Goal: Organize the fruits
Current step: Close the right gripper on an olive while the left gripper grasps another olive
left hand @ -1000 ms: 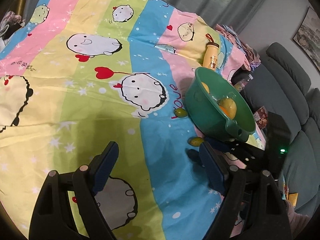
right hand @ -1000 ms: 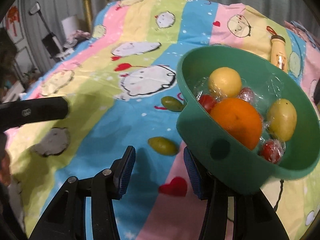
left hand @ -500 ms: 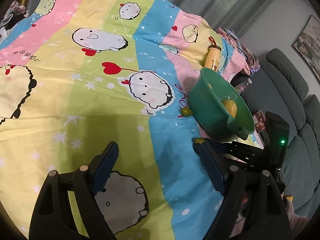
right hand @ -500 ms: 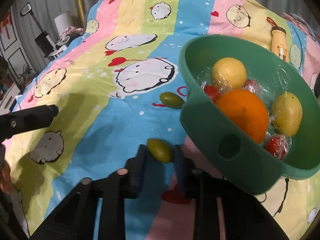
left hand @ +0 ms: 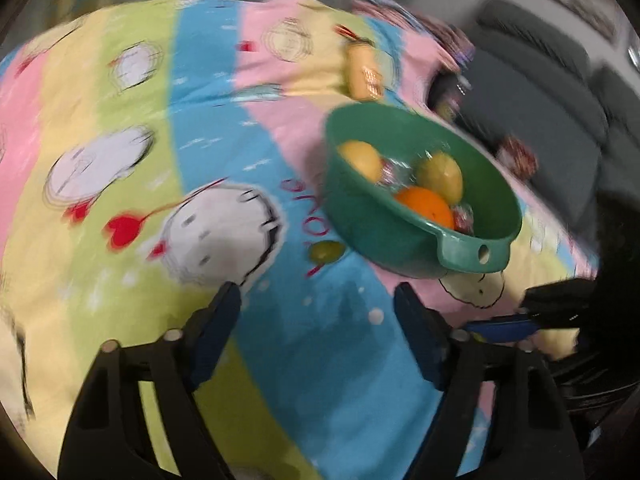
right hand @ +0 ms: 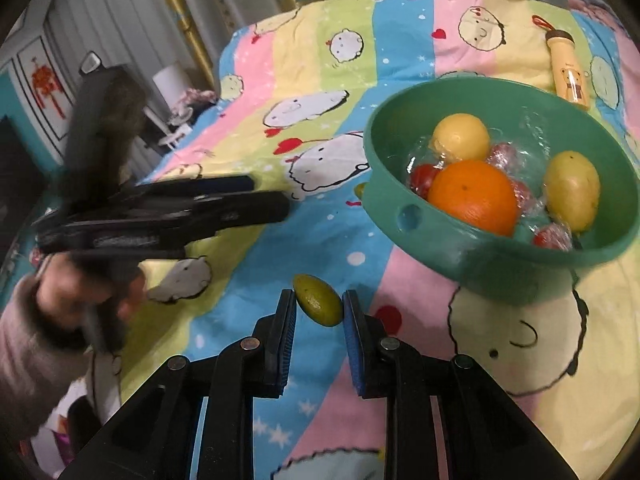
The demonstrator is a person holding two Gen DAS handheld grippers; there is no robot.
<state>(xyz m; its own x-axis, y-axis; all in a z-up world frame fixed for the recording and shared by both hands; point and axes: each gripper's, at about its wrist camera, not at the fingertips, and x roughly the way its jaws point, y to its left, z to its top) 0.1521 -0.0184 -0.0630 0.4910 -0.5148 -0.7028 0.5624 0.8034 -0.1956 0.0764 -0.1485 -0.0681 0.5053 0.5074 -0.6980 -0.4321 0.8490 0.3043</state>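
Observation:
A green bowl (right hand: 472,248) (left hand: 460,248) on the striped cartoon bedsheet holds an orange (right hand: 474,196), two yellow fruits and several wrapped red ones. My right gripper (right hand: 319,308) is shut on a small green fruit (right hand: 318,300), lifted just off the sheet in front of the bowl's left side. A second small green fruit (left hand: 327,251) lies on the sheet against the bowl's left wall, barely showing in the right wrist view. My left gripper (left hand: 318,300) hovers short of that fruit, its jaws closing with nothing between them. The left wrist view is blurred.
A yellow bottle (right hand: 568,74) (left hand: 362,70) lies on the sheet behind the bowl. A grey sofa (left hand: 552,92) stands past the bed's right edge. A hand (right hand: 76,292) holding the left gripper fills the left of the right wrist view. Furniture stands beyond the bed's far left.
My right gripper closed on the nearer small green fruit and lifted it slightly. The left gripper swung toward the bowl and rolled, and its jaws narrowed.

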